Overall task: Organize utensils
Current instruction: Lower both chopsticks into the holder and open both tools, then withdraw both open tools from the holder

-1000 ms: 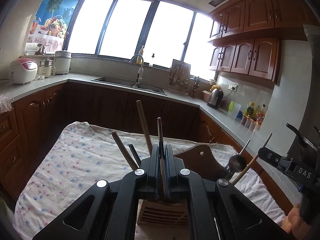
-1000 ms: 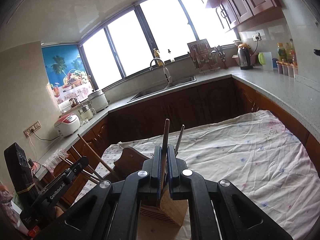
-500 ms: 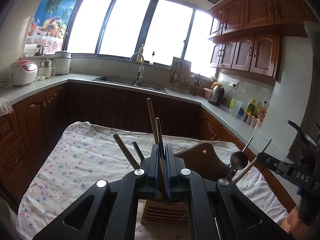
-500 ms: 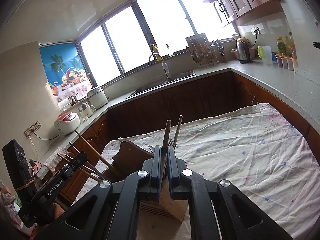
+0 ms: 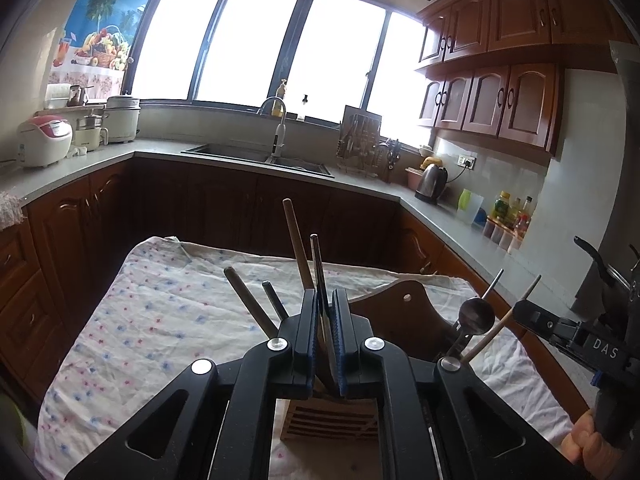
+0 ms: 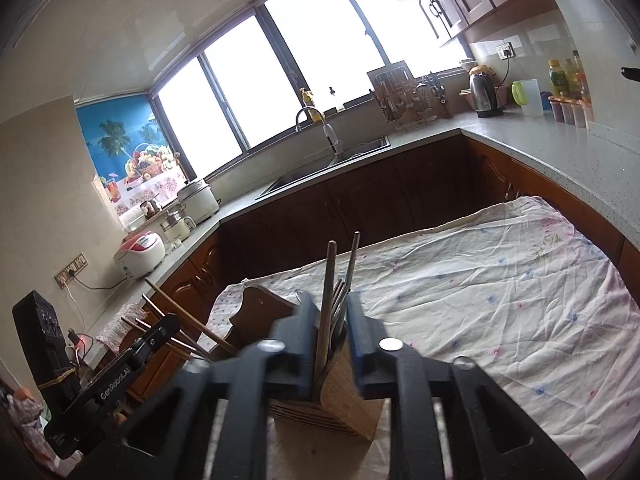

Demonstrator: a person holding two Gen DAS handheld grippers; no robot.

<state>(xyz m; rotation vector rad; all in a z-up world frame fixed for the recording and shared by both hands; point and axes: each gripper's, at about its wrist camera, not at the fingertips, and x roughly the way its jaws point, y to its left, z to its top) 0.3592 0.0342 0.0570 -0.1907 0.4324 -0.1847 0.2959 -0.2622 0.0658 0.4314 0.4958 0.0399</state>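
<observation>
A slatted wooden utensil holder [image 5: 328, 420] stands on the flowered cloth, just below both grippers. My left gripper [image 5: 326, 344] is shut on a thin dark utensil handle [image 5: 316, 264] that rises from the holder. Beside it stand a long wooden handle [image 5: 296, 240] and two darker handles [image 5: 248, 300]. In the right wrist view, my right gripper [image 6: 328, 320] is blurred and its jaws are opening. A wooden-handled utensil [image 6: 329, 280] and a fork [image 6: 344, 292] stand between the jaws in the holder [image 6: 344, 404], and neither pad touches them. A spoon [image 5: 476, 316] and a chopstick lean at the right.
A dark wooden board with a hole [image 5: 404, 312] stands behind the holder. The clothed table [image 6: 500, 300] stretches away to the right. Dark cabinets and a grey counter with a sink [image 5: 260, 156], kettle [image 5: 430, 182] and rice cooker [image 5: 42, 146] ring the room.
The right gripper's jaws have sprung apart from the wooden-handled utensil they pinched; it now stands free in the holder. The left gripper keeps its grip and place.
</observation>
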